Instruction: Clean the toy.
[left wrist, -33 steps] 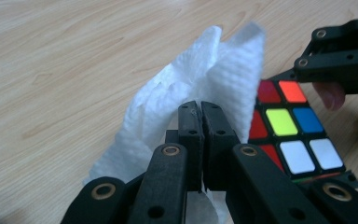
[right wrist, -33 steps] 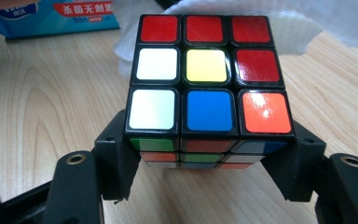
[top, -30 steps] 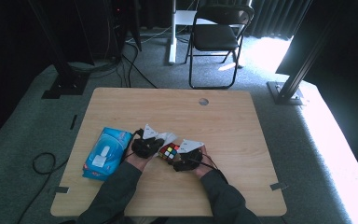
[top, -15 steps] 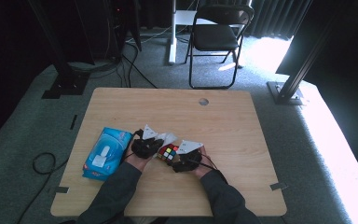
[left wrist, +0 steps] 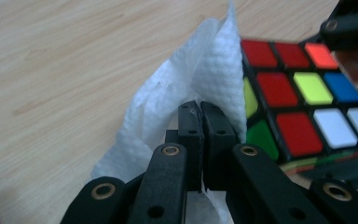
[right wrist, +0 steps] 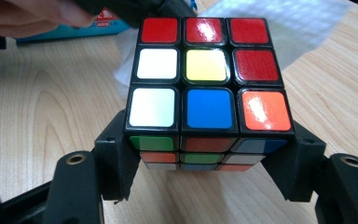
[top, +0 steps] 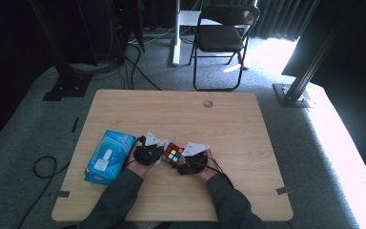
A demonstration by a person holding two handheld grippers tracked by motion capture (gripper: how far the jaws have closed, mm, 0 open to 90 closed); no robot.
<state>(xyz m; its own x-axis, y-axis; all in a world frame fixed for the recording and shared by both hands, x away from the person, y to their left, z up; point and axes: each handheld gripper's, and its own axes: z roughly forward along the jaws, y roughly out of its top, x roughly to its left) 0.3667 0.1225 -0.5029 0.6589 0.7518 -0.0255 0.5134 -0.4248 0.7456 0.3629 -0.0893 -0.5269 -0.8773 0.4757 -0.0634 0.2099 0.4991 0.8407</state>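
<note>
at the near middle of the table, your right gripper is clamped on the rubik's cube, one black jaw on each side of its lower layer, the cube held just above the wood with a red, white, yellow, blue and orange face turned up to that camera. your left gripper is pinched tight on a white paper tissue, its two jaws meeting on the fold, and the tissue lies against the side of the cube. in the high view the cube sits between your two grippers, left gripper just left of the cube, right gripper just right of it. a blue tissue pack lies flat on the table to the left of the cube, near your left hand. beyond the far edge, well away from the cube, a folding chair stands on the carpet.
</note>
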